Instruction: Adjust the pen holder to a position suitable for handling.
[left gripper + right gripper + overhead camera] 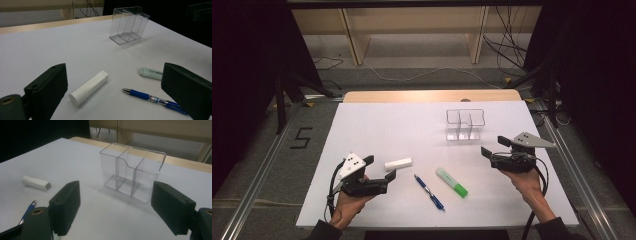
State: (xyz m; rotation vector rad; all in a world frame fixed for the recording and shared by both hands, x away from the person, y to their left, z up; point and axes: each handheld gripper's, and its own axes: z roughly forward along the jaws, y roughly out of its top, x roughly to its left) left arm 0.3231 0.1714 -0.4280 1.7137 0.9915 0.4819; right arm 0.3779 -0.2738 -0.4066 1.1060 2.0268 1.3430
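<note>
A clear plastic organizer [465,124] with three compartments stands empty at the back right of the white table [387,120]. In front of it lie a white stick-shaped block [398,163], a blue pen [429,192] and a green highlighter [451,182]. My left gripper [379,166] rests open just left of the white block; in the left gripper view the block [88,87] lies between and ahead of the jaws, untouched, with the pen [152,98] to its right. My right gripper [494,146] hovers open, right of the organizer [132,172], and holds nothing.
A wooden strip [432,95] runs along the table's far edge. Beyond it are wooden shelf legs [354,40] and cables [507,50] on the floor. A black "5" [301,138] marks the floor at the left. Metal rails flank the table.
</note>
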